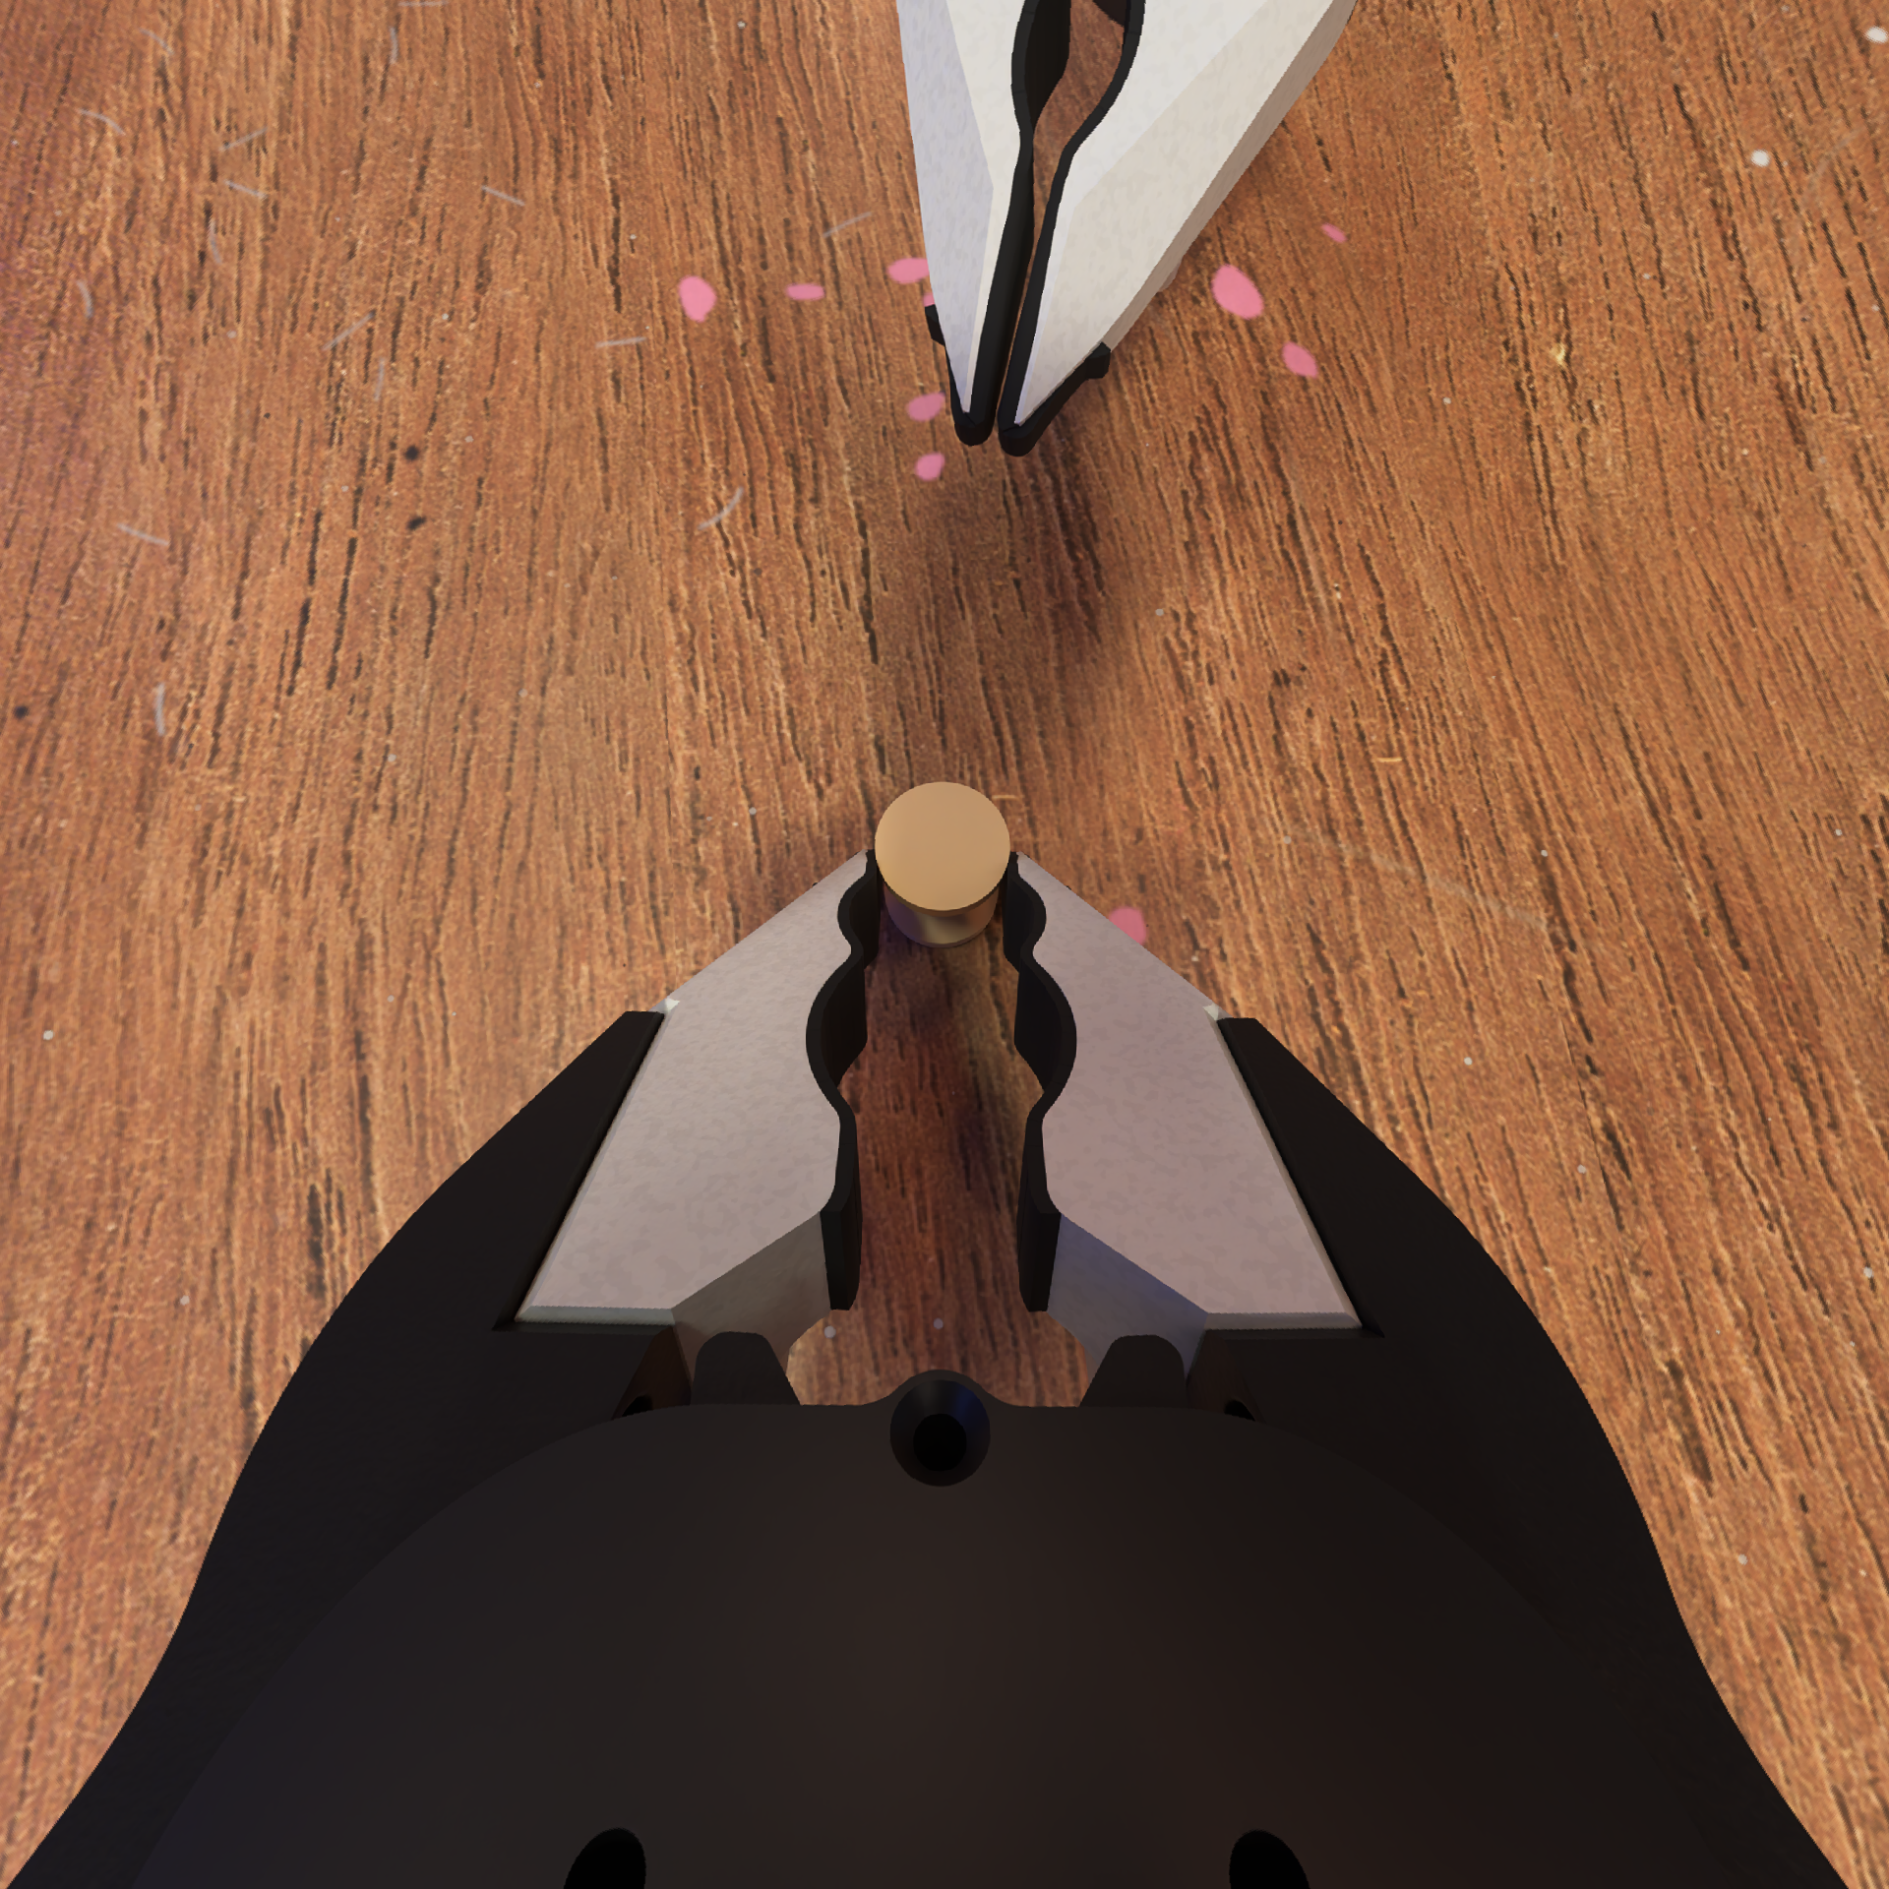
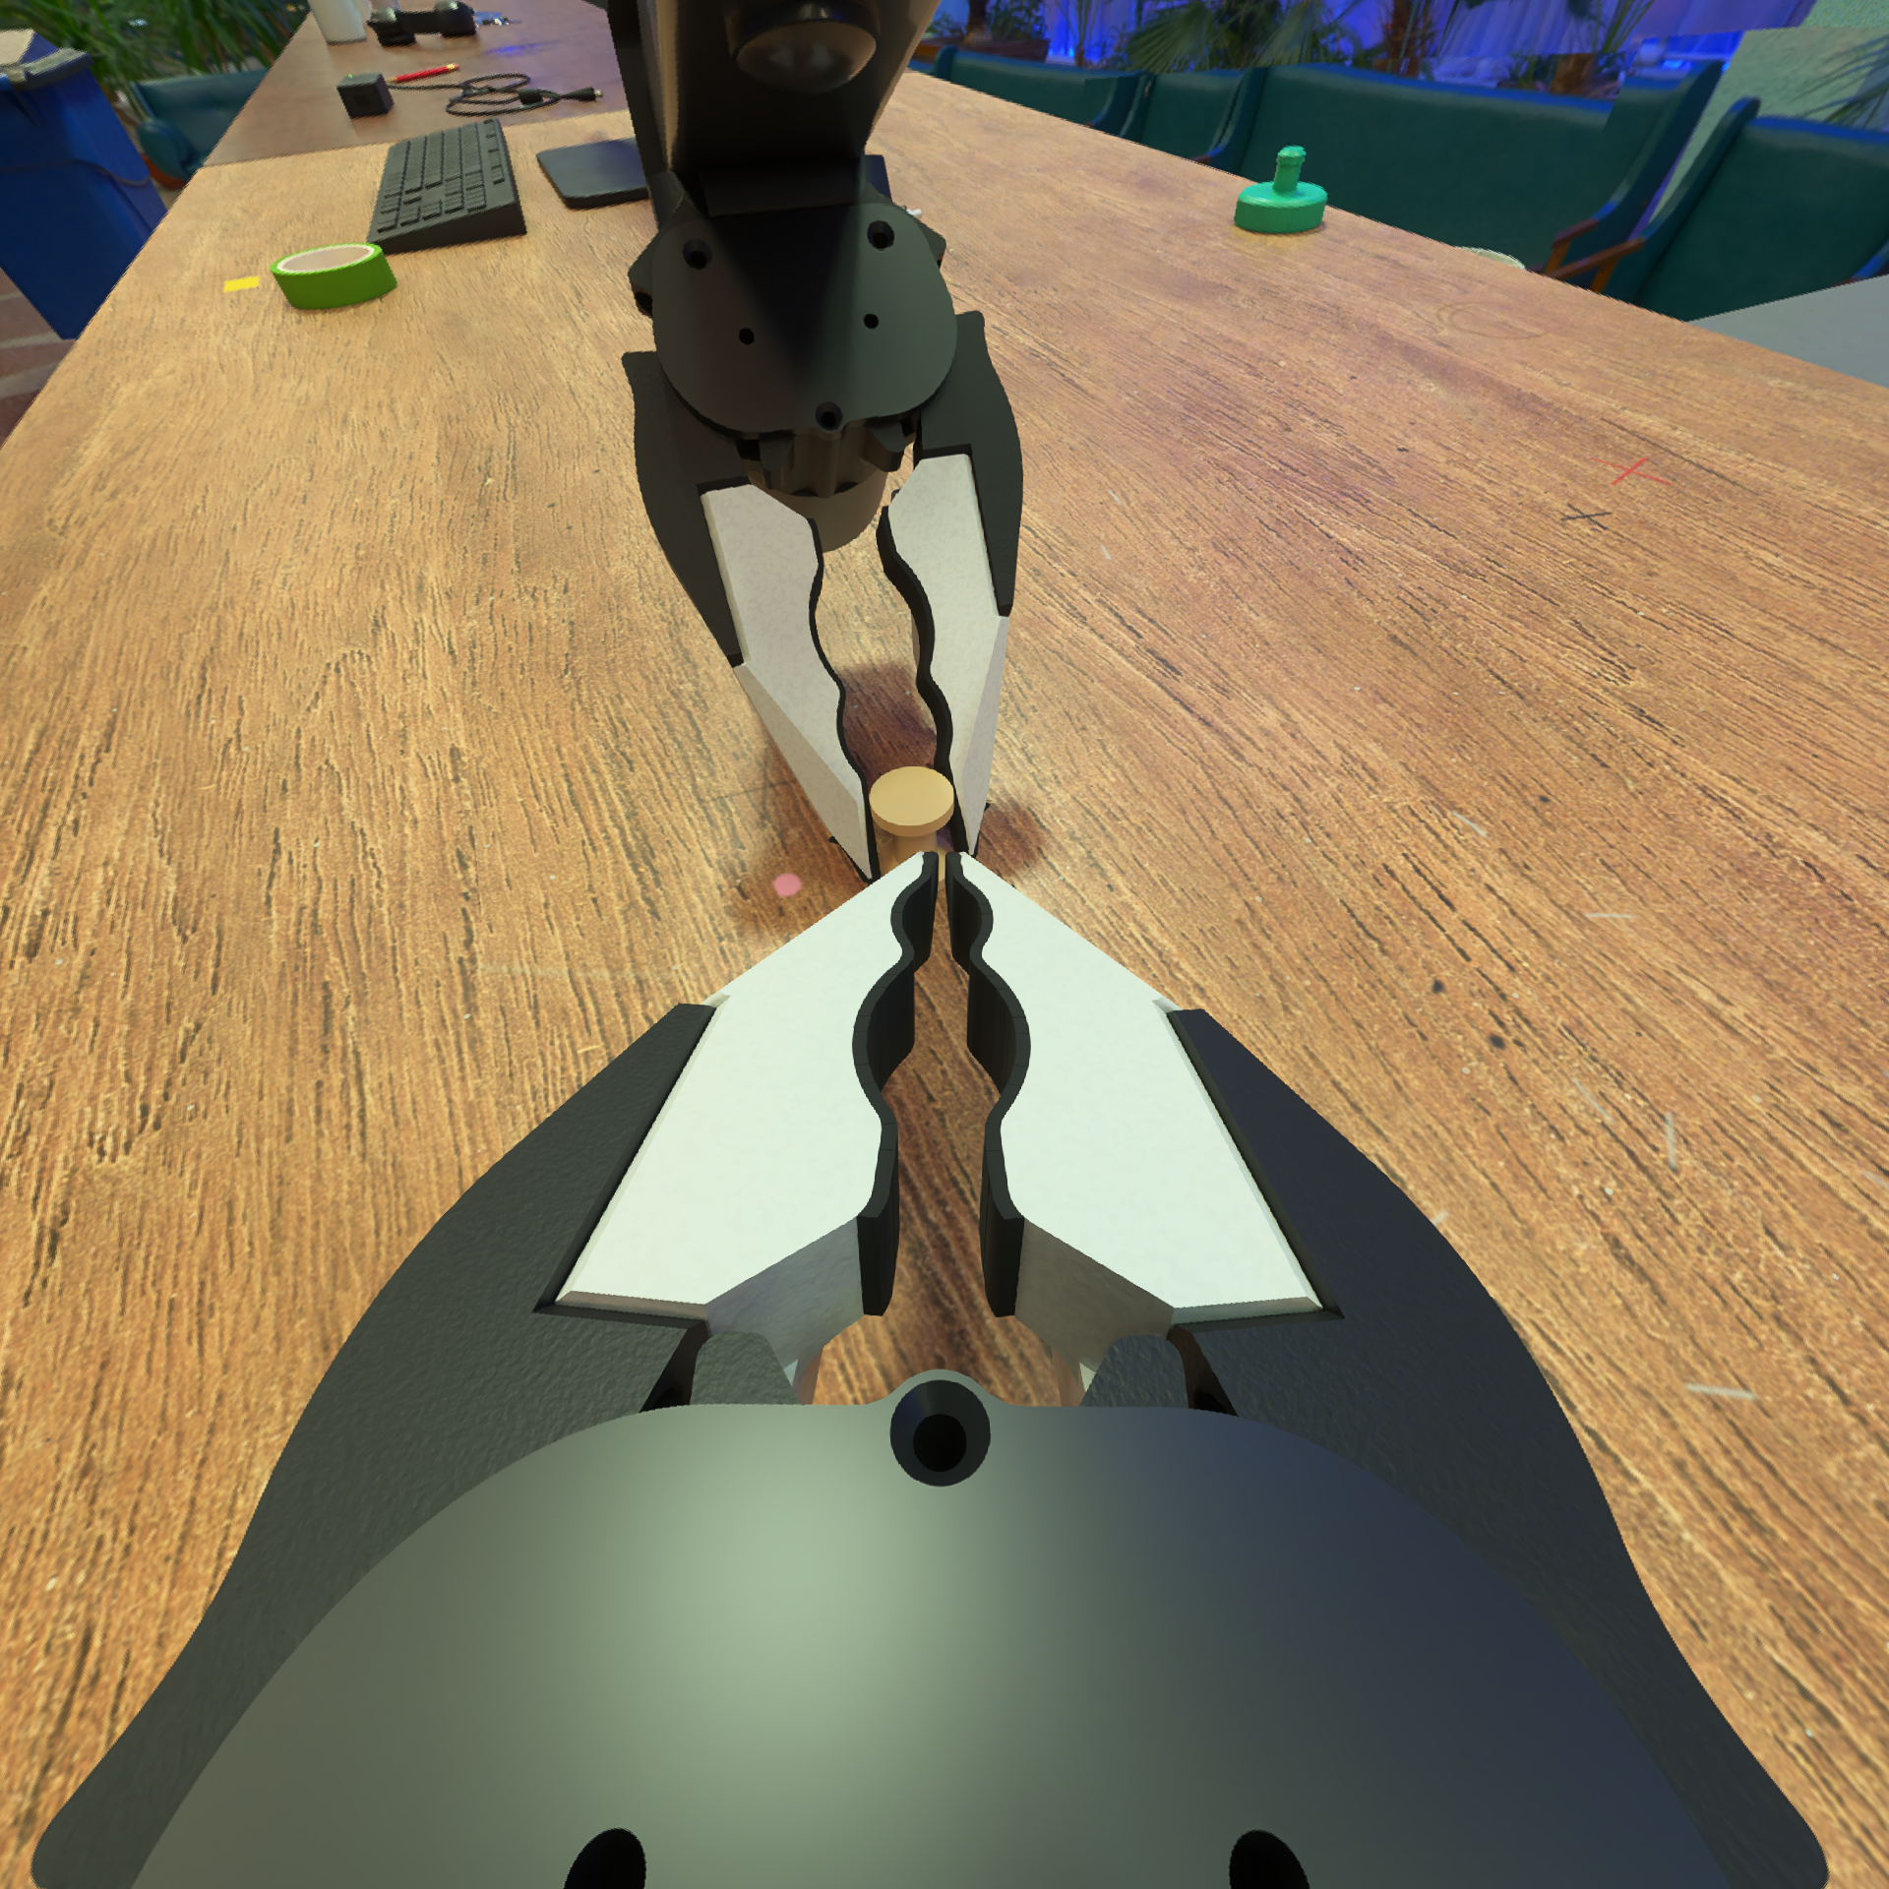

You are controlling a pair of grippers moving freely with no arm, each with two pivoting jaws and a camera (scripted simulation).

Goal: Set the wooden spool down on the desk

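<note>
The wooden spool (image 1: 941, 846) is small and tan with a round flat top, and it stands upright between the fingertips of my left gripper (image 1: 940, 891), which is shut on it just above the wooden desk (image 1: 409, 716). In the right wrist view the spool (image 2: 910, 799) sits low between the left gripper's tips (image 2: 920, 850); its bottom is hidden, so I cannot tell whether it touches the desk. My right gripper (image 2: 940, 869) is shut and empty, its tips close in front of the spool, facing the left gripper. It also shows at the top of the left wrist view (image 1: 986, 429).
At the far left of the desk (image 2: 1329, 818) lie a green tape roll (image 2: 332, 274), a black keyboard (image 2: 447, 184) and a black pad (image 2: 598, 169). A green knob-shaped object (image 2: 1280, 199) stands far right. Pink spots (image 1: 697, 297) mark the wood. Teal chairs (image 2: 1431, 133) line the far edge.
</note>
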